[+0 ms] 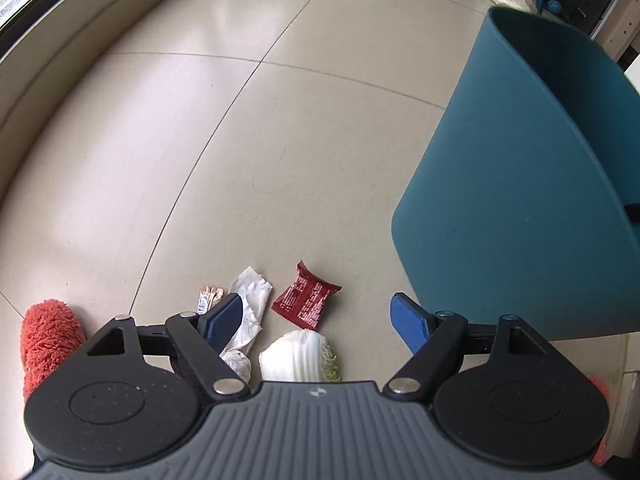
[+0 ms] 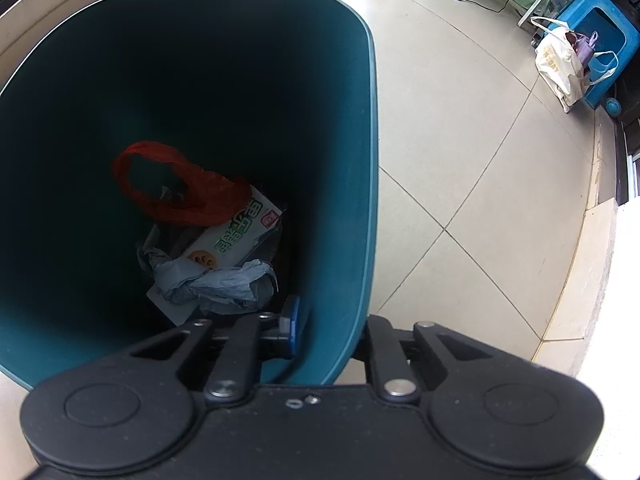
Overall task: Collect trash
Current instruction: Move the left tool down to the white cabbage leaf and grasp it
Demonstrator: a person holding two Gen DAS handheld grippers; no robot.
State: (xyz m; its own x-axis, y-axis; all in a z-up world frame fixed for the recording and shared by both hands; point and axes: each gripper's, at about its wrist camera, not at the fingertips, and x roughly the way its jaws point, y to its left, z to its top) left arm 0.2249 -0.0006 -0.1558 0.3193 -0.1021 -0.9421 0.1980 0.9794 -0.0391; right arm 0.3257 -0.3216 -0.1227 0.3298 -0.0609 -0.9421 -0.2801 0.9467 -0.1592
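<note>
Pick-up step. Left gripper [image 1: 320, 322] jaws wide apart, empty; dark red crinkled foil wrapper [image 1: 306, 300] on floor between them. Next: lower, close. Right gripper [image 2: 320, 326] jaws clamped on teal plastic bin [image 2: 362, 200] rim.

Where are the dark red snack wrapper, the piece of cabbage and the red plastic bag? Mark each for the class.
dark red snack wrapper [image 1: 306, 300], left wrist view, middle of its printed face.
piece of cabbage [image 1: 298, 354], left wrist view, pale ribbed stalk.
red plastic bag [image 2: 180, 196], right wrist view, bunched body inside the bin.
</note>
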